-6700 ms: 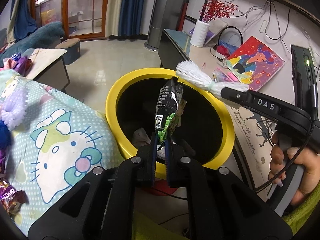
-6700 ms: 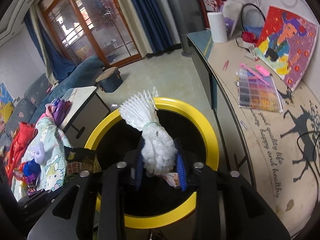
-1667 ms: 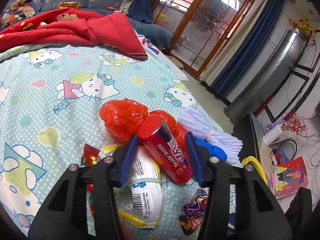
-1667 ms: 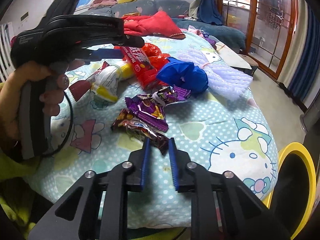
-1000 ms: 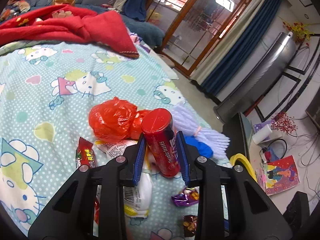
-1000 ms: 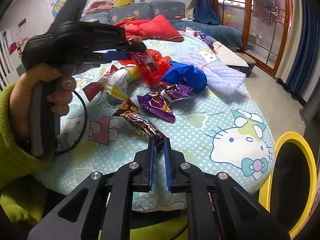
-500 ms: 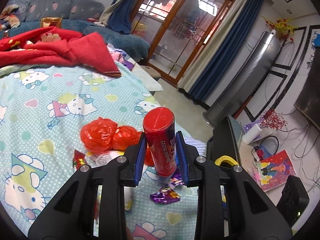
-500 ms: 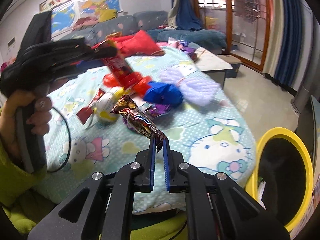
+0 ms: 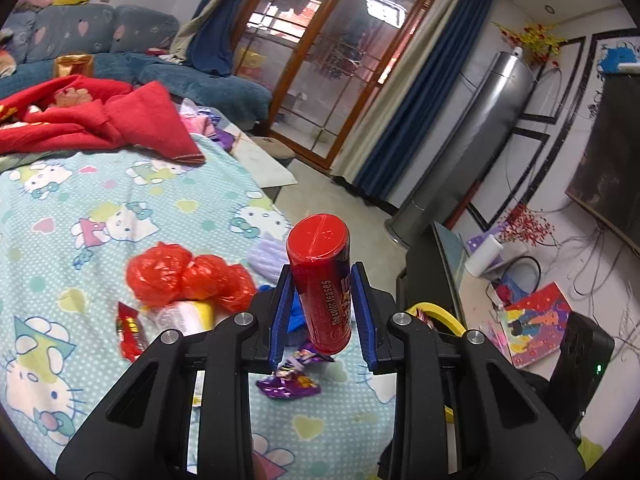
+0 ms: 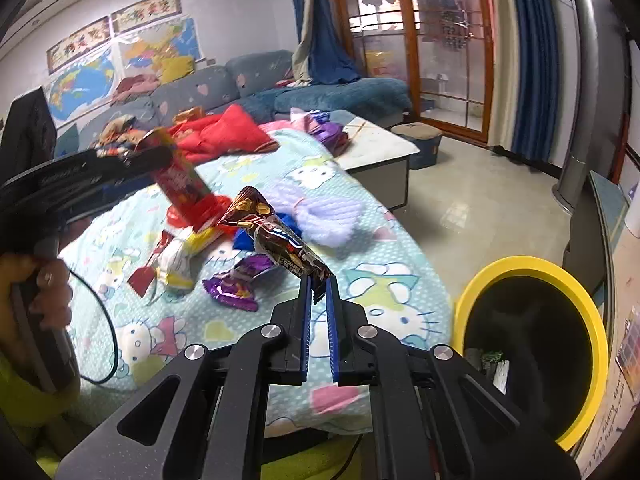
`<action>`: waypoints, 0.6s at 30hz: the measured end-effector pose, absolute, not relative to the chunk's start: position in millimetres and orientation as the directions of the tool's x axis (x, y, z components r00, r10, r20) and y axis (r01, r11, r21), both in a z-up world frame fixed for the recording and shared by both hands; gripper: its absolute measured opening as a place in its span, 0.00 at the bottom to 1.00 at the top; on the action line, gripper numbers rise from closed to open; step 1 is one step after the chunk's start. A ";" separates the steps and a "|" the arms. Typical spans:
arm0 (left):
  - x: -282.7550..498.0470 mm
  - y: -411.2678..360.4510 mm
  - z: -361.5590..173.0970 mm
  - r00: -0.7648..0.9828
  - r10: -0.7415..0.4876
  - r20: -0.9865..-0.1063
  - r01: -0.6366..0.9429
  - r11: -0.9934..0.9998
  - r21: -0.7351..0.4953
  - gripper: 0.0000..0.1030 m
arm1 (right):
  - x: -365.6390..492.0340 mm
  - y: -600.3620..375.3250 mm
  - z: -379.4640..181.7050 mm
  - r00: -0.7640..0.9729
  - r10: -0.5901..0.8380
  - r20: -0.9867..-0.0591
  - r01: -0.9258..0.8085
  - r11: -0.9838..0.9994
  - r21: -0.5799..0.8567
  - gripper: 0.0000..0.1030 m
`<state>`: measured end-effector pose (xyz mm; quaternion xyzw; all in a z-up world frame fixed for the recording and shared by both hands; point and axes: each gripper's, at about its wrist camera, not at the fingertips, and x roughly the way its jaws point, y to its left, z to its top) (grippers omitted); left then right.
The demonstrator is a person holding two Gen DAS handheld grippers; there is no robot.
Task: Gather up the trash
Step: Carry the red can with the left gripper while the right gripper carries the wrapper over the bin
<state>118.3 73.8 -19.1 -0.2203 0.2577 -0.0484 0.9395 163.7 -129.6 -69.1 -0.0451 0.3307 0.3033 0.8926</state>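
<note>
The left gripper (image 9: 320, 300) has its blue fingers (image 9: 280, 308) pressed on either side of a red tube (image 9: 322, 280), a smooth hard cylinder with a flat red cap, standing nearly upright with its long axis along the fingers. The right gripper (image 10: 318, 300) has its fingers (image 10: 305, 320) drawn narrow, pinching one crimped end of a brown wrapper (image 10: 276, 240); the glossy, crinkled packet slants up and to the left from the pinch, its long axis tilted away from the fingers.

Both pieces are clear of the bed (image 10: 380, 280), which is covered in a soft cartoon-print sheet. The yellow bin (image 10: 520, 264), round with a dark inside, stands on the floor just beside the bed, low and to the right in the right wrist view. In the left wrist view only a sliver of its rim (image 9: 436, 312) shows past the right-hand finger. The right hand looks the nearer to it, so I judge the wrapper will likely be dropped in first.

Still lying on the sheet are a crumpled red bag (image 9: 184, 276), a purple wrapper (image 10: 234, 286), a blue bag (image 10: 244, 240), a small red sachet (image 9: 128, 332), a white-and-yellow packet (image 10: 180, 256) and a pale foam net (image 10: 324, 212).
</note>
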 end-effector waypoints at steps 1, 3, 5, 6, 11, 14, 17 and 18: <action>118.4 71.3 -18.9 0.861 -0.211 -0.462 -0.015 0.899 -0.438 0.22 | 164.1 -130.9 -68.1 0.604 0.507 -0.615 -0.565 0.817 0.117 0.07; 118.5 64.6 -17.7 0.860 -0.222 -0.460 0.000 0.901 -0.434 0.22 | 166.0 -135.7 -66.2 0.617 0.499 -0.609 -0.549 0.827 0.120 0.07; 118.1 59.3 -16.9 0.857 -0.233 -0.459 0.015 0.902 -0.431 0.22 | 168.1 -140.1 -65.6 0.625 0.493 -0.606 -0.535 0.835 0.128 0.07; 118.3 57.6 -17.1 0.856 -0.237 -0.459 0.020 0.903 -0.429 0.22 | 169.6 -143.2 -64.9 0.632 0.487 -0.603 -0.525 0.841 0.130 0.07; 118.8 47.1 -17.1 0.851 -0.258 -0.458 0.047 0.905 -0.422 0.22 | 175.1 -156.0 -64.4 0.646 0.473 -0.599 -0.489 0.859 0.150 0.07; 120.6 38.9 -18.4 0.844 -0.273 -0.462 0.066 0.907 -0.415 0.22 | 176.5 -163.6 -64.3 0.654 0.466 -0.595 -0.472 0.867 0.159 0.07; 123.0 31.2 -19.7 0.836 -0.289 -0.467 0.084 0.908 -0.411 0.22 | 178.6 -172.5 -64.7 0.663 0.457 -0.593 -0.452 0.876 0.169 0.07; 124.7 27.3 -19.9 0.832 -0.297 -0.469 0.093 0.908 -0.409 0.22 | 179.1 -174.5 -64.8 0.665 0.455 -0.593 -0.447 0.878 0.173 0.07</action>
